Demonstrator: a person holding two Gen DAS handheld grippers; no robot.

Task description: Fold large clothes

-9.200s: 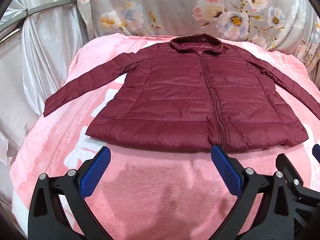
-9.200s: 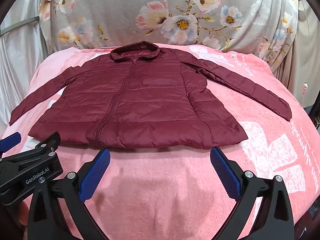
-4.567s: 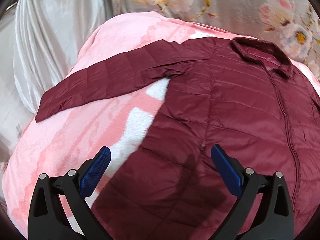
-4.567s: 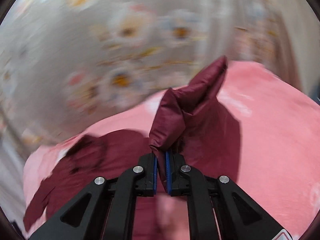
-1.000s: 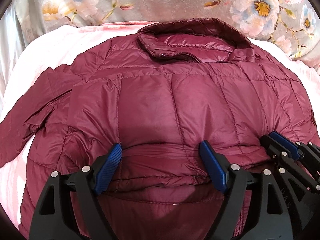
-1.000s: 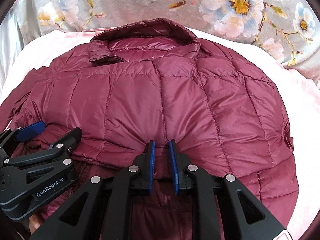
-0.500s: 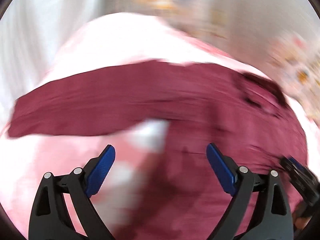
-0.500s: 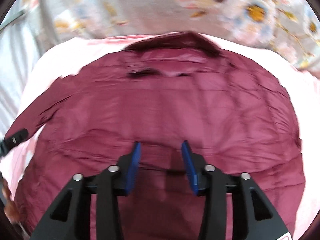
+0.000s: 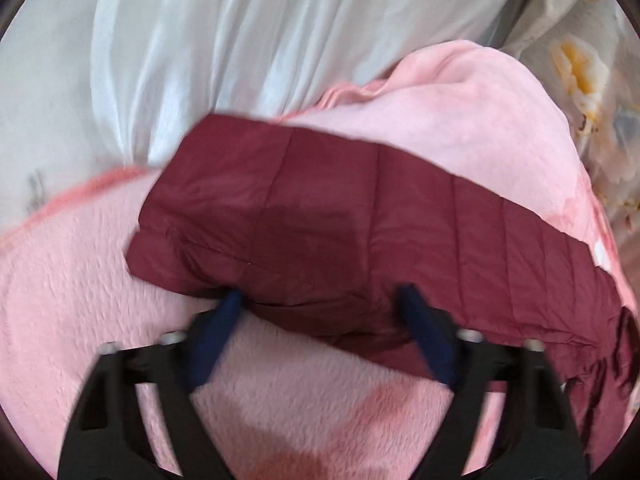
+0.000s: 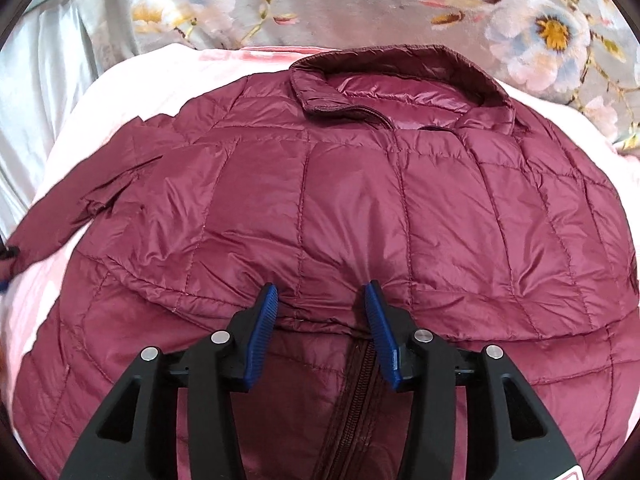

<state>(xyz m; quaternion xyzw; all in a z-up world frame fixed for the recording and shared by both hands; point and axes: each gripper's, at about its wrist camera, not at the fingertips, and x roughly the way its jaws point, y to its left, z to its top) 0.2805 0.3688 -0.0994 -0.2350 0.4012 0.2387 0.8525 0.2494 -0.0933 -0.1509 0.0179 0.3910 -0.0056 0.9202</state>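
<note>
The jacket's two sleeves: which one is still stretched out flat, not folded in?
The left sleeve, lying straight on the pink blanket before the open left gripper; the other lies across the jacket's front.

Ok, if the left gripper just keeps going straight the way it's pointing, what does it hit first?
Probably the maroon sleeve: the open left gripper has its fingertips right at the sleeve's near edge, near the cuff. Blur hides whether they touch.

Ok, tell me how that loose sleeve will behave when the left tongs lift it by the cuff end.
The sleeve will probably hang limp: it already follows the blanket's curve. Its thin quilted padding suggests little weight. The jacket's shiny fabric may slip, so the open left tongs likely need a deep bite.
</note>
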